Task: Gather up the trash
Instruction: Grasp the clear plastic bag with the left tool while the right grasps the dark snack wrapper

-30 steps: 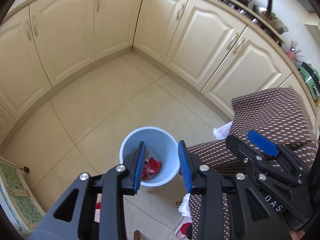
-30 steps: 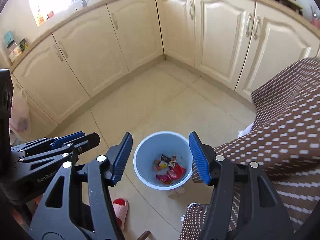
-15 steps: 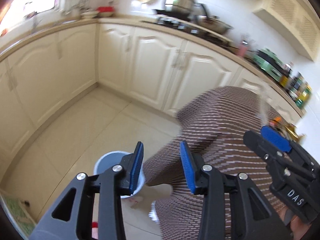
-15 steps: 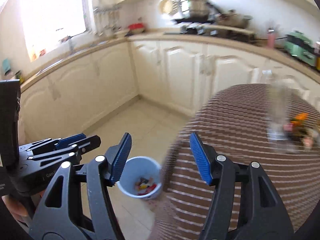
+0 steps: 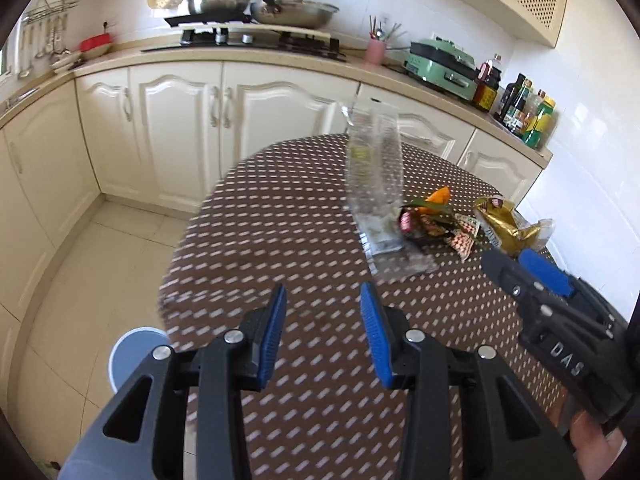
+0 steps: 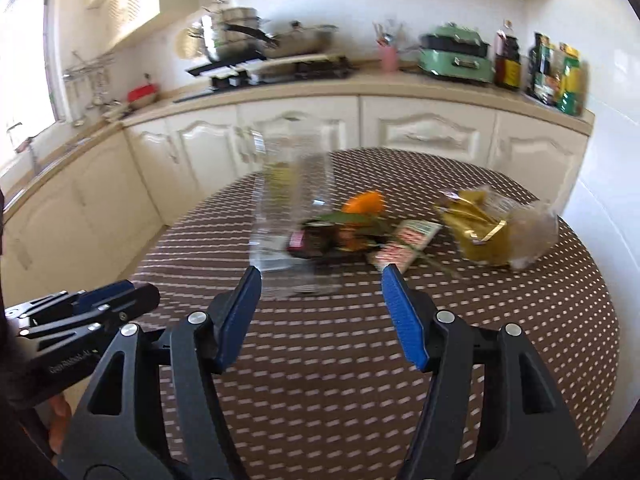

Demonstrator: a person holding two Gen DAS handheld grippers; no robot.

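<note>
Trash lies at the far side of a round table [image 5: 280, 240] with a brown dotted cloth: an upright clear plastic bag [image 5: 374, 168], an orange peel [image 5: 438, 196], a dark wrapper [image 5: 420, 228], a red-and-white wrapper [image 5: 464, 240] and a gold bag [image 5: 504, 224]. My left gripper [image 5: 323, 294] hovers open over the near cloth, well short of the pile, with nothing between its pads. My right gripper [image 6: 320, 272] is also open and empty, its tips framing the clear bag [image 6: 288, 200] and the wrappers [image 6: 408, 240] from a distance. A blue bin [image 5: 132, 354] stands on the floor at lower left.
Cream cabinets [image 5: 176, 104] run along the wall behind the table. On the counter stand a stove with pots [image 5: 256, 4], a green appliance [image 5: 440, 64] and several bottles [image 5: 524, 108]. Tiled floor [image 5: 88, 264] lies left of the table.
Both grippers have risen from above the blue bin and swung right over the table. The bin has slid to the lower left of the left view and left the right view.
</note>
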